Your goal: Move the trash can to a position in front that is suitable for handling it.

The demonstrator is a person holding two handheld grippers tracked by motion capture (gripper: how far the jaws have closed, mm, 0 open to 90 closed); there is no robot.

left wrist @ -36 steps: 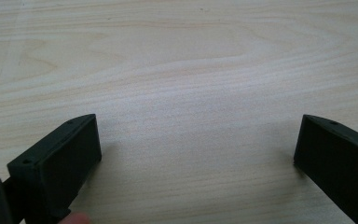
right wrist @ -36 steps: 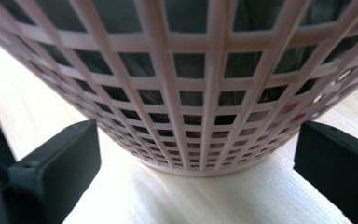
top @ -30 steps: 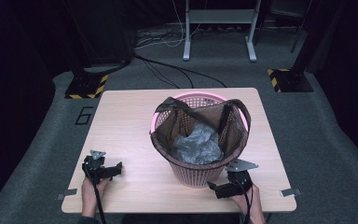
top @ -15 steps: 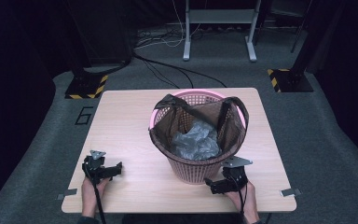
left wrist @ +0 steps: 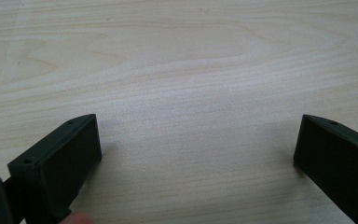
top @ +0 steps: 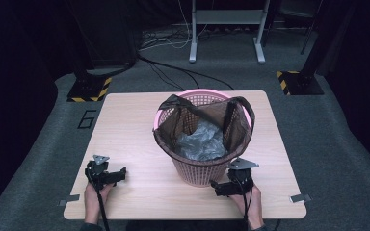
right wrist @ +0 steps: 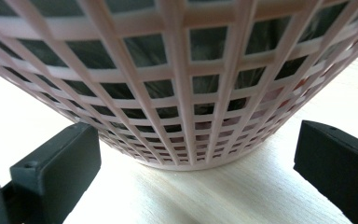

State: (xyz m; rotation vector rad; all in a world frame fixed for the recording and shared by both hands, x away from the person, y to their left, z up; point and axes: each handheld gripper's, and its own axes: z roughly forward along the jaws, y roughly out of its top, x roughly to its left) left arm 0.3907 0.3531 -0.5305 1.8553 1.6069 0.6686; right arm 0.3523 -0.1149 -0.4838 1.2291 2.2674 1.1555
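**Right gripper sat at the basket's foot; left stayed out on bare table**

You had the pink basket [top: 200, 159] standing upright near the middle of the table [top: 125, 120], with a dark bag [top: 231, 120] draped over its rim and hanging down inside, and something crumpled and silvery-grey [top: 202, 142] lying in the bottom of it.

Your right gripper [top: 219, 186] was the nearer one by far. In the high view it lay low on the table just beside the basket's base, on your side of it and a little to the right, jaws pointing in toward the lattice wall. In the right gripper view [right wrist: 193, 182] the jaws stood wide apart with nothing between them; the basket's rounded foot [right wrist: 186, 154] sat straight ahead, close in, and centred in the gap. The basket widened upward from that foot, so its axis ran vertical and the wall leaned out over the jaws.

Your left gripper [top: 120, 174] rested well apart from the basket, off to its left near the table's front edge. Its own view [left wrist: 196, 158] showed the jaws spread wide over plain wood grain, holding nothing.

My reading: the coming move turned on the right side. The basket lay dead ahead of that gripper, but the foot looked about as broad as the open jaws, so closing on the base seemed doubtful. The bag's edge at the rim, higher up, looked the likelier thing to take hold of, and that meant lifting the gripper first.
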